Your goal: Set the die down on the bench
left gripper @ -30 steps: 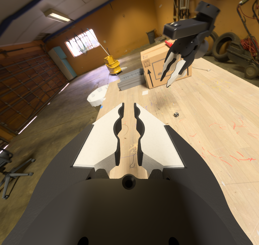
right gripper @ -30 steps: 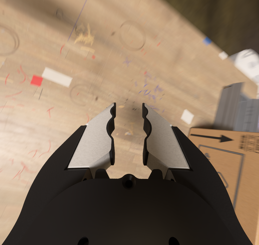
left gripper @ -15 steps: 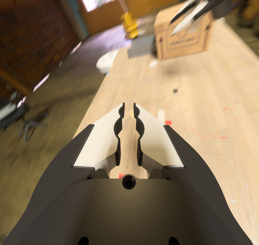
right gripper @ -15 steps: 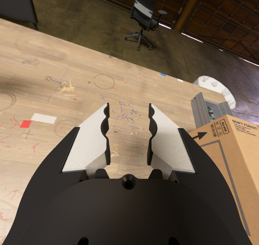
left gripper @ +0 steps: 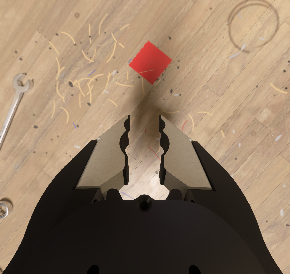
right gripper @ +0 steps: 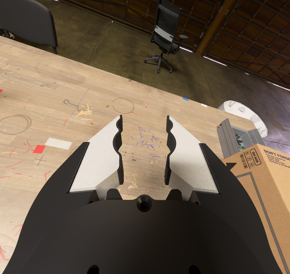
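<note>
No die shows in either view. My left gripper [left gripper: 144, 117] is open and empty. It points straight down, close above the wooden bench [left gripper: 219, 94], and its shadow lies just ahead of the fingertips. A red square of tape [left gripper: 150, 62] lies just beyond them. My right gripper [right gripper: 144, 117] is open wider and empty. It hangs higher over the bench [right gripper: 47, 81], tilted toward the far edge, above blue pen marks.
A steel wrench [left gripper: 15, 100] and a round socket [left gripper: 3, 210] lie at the left edge of the left wrist view. A cardboard box [right gripper: 266, 180] and an open grey case [right gripper: 235, 138] stand at the right. An office chair [right gripper: 166, 34] stands on the floor beyond the bench.
My left gripper has tipped from a forward look down the bench to straight down near the surface, and its jaws have opened. My right gripper has tilted up and opened wider. The die has left view.
</note>
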